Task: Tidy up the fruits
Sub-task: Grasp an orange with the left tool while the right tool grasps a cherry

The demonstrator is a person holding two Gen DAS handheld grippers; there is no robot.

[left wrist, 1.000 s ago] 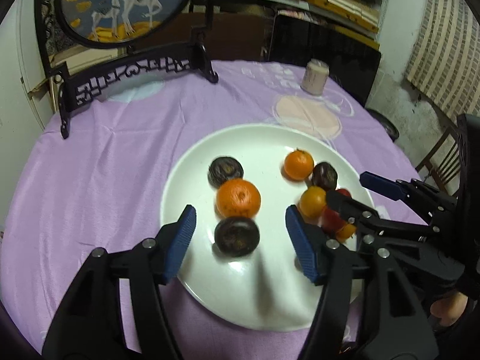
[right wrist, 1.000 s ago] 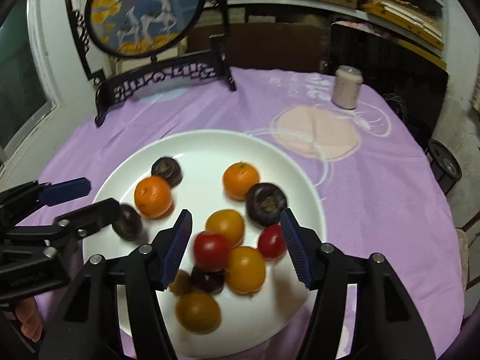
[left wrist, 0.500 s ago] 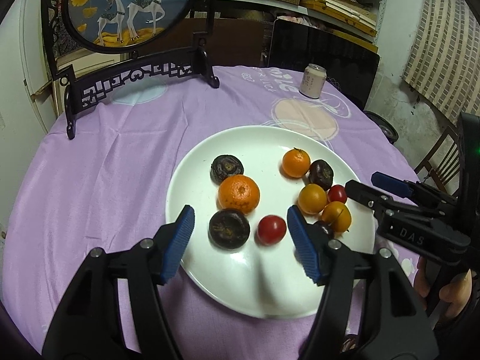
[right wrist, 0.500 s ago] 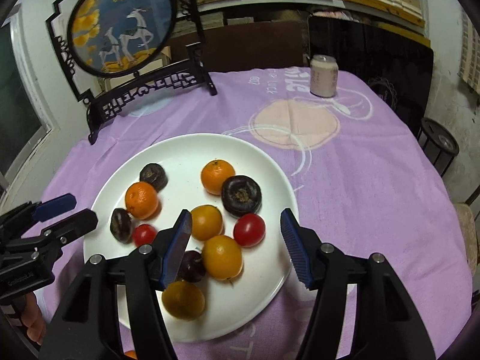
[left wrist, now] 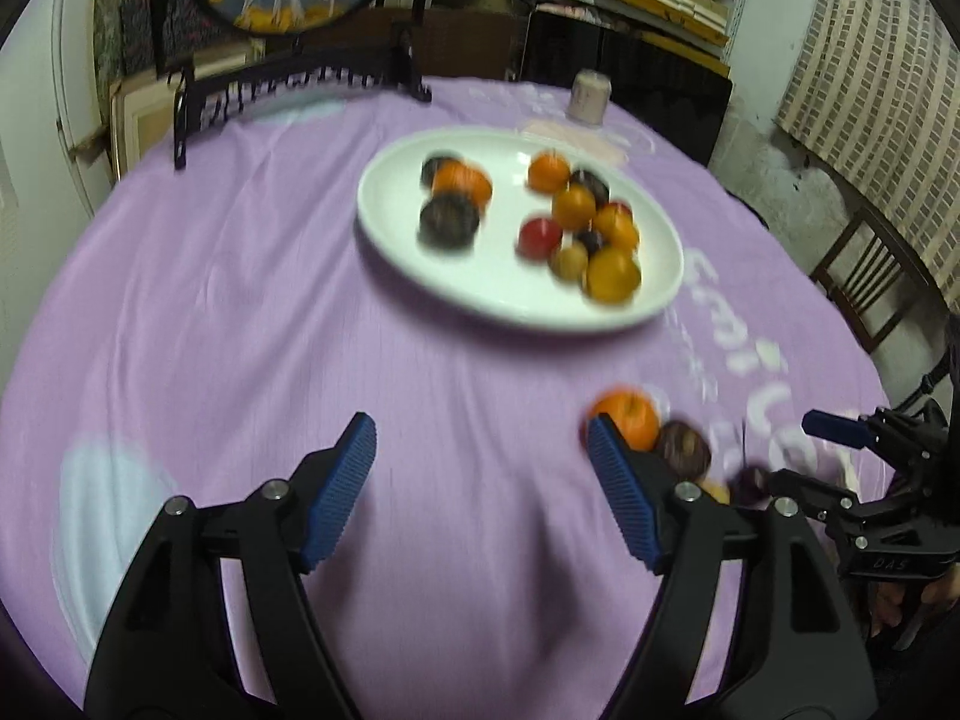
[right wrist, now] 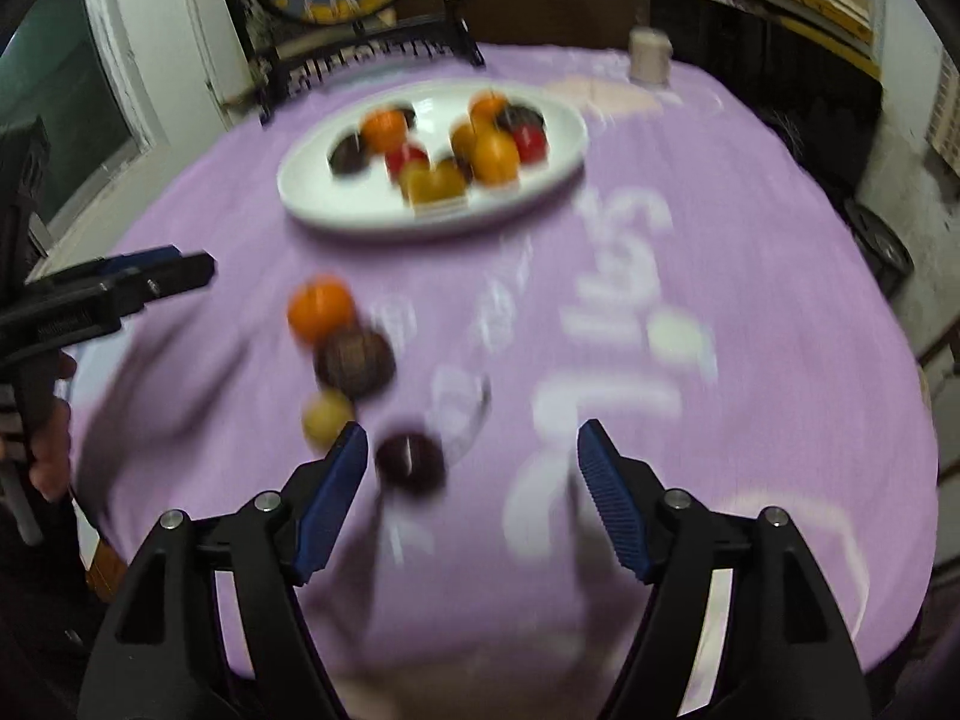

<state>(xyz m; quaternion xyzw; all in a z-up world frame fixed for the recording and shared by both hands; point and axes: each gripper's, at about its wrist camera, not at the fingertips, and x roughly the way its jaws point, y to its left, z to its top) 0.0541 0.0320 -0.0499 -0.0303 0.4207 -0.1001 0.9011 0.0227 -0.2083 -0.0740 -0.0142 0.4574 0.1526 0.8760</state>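
Both frames are motion-blurred; fine detail is unreliable.

The white oval plate (right wrist: 564,138), in the upper middle of both views, carries a mixed heap of orange, red and dark fruits. Four fruits lie loose on the purple-clothed worktop (right wrist: 750,228), well apart from the plate: a round orange tangerine (right wrist: 321,309), a dark brown wrinkled fruit (right wrist: 355,361) touching it, a small yellow fruit (right wrist: 325,419), and a small dark purple fruit (right wrist: 411,461).

Right gripper (right wrist: 471,501): jaws spread, nothing held. The dark purple fruit sits just ahead of the gap, toward its left jaw, lower middle of the right wrist view. It is roundish, with no usable long axis.

Left gripper (left wrist: 480,486): jaws spread, nothing held. In its view the tangerine (left wrist: 624,417) and brown fruit (left wrist: 681,456) lie outside the gap, beyond the right-hand jaw at lower right.

Judgement: the right gripper is nearer the loose group. The coming move appears to turn on a slight shift toward frame-left to centre the purple fruit between the jaws before closing; the yellow fruit just beside that left jaw risks being nudged.
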